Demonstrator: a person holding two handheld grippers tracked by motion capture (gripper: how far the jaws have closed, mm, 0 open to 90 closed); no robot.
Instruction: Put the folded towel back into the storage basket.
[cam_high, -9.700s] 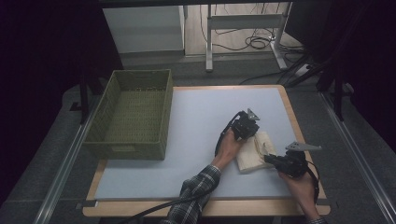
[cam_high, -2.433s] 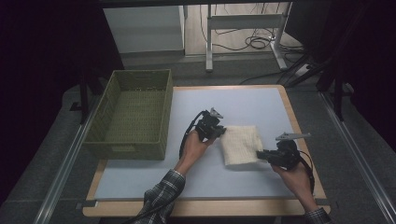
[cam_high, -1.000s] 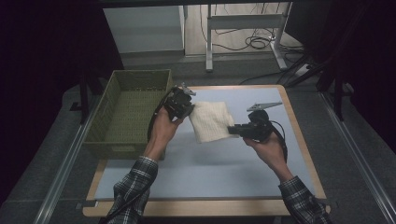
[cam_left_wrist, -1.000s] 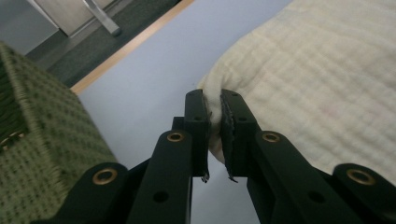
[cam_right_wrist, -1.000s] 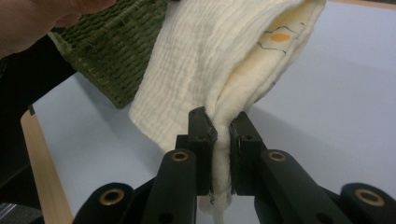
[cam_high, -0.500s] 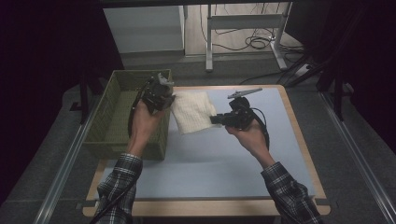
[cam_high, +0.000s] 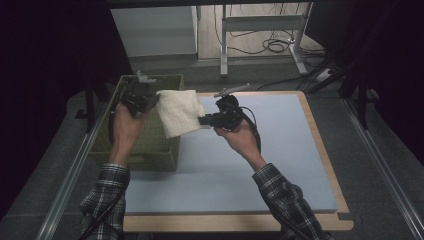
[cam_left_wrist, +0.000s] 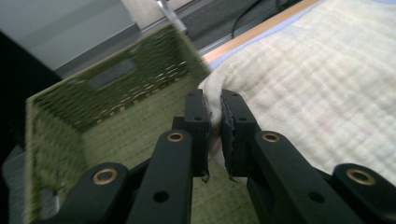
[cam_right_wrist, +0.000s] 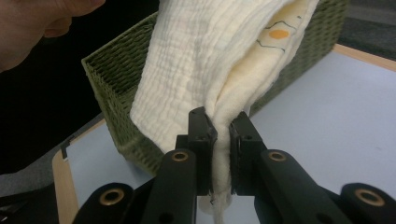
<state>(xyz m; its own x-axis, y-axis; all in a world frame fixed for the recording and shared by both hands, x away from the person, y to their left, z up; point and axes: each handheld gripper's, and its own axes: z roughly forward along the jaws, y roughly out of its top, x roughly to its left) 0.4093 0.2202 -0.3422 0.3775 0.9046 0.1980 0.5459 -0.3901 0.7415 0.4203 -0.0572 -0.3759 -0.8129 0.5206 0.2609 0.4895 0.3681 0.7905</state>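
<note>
A folded cream cloth (cam_high: 179, 112) hangs in the air between my two grippers, over the right wall of the green woven basket (cam_high: 150, 145). My left gripper (cam_high: 150, 97) is shut on the cloth's upper left corner, above the basket. In the left gripper view the pads (cam_left_wrist: 212, 133) pinch the cloth's edge (cam_left_wrist: 299, 93) with the basket's inside (cam_left_wrist: 116, 121) behind. My right gripper (cam_high: 205, 120) is shut on the cloth's right edge. The right gripper view has its jaws clamping the folded layers (cam_right_wrist: 205, 70) in front of the basket wall (cam_right_wrist: 116, 93).
The pale blue mat (cam_high: 260, 165) covers the wooden table (cam_high: 320, 135) to the right of the basket. A metal rail (cam_high: 70, 175) runs along the table's left side. Cables and a stand's legs (cam_high: 260, 35) lie on the floor beyond the far edge.
Both hands have carried the cloth up and to the left, from over the mat to over the basket's right wall. Both grips have held.
</note>
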